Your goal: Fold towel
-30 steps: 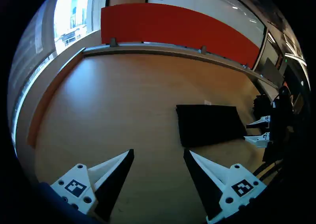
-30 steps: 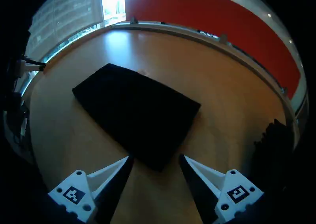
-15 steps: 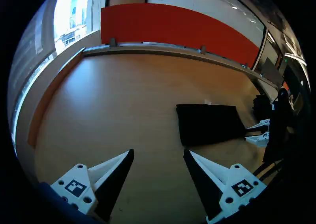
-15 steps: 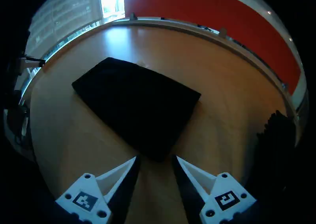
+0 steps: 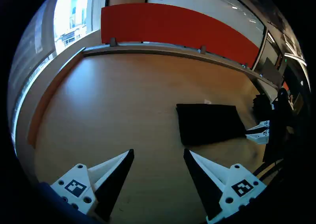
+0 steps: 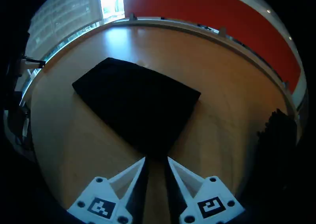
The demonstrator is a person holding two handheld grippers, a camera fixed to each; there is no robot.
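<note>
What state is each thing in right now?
towel: lying flat on the table, not lifted.
left gripper: open, over bare table, apart from the towel.
right gripper: fingers nearly together at the towel's near corner; grip unclear.

The towel (image 5: pixel 209 123) lies flat on the tabletop (image 5: pixel 118 105), right of its middle in the left gripper view. The right gripper (image 6: pixel 156 160) sits at the towel's near corner. A heap (image 6: pixel 276 137) lies near the right edge. A partition (image 5: pixel 177 26) stands behind the far edge.
</note>
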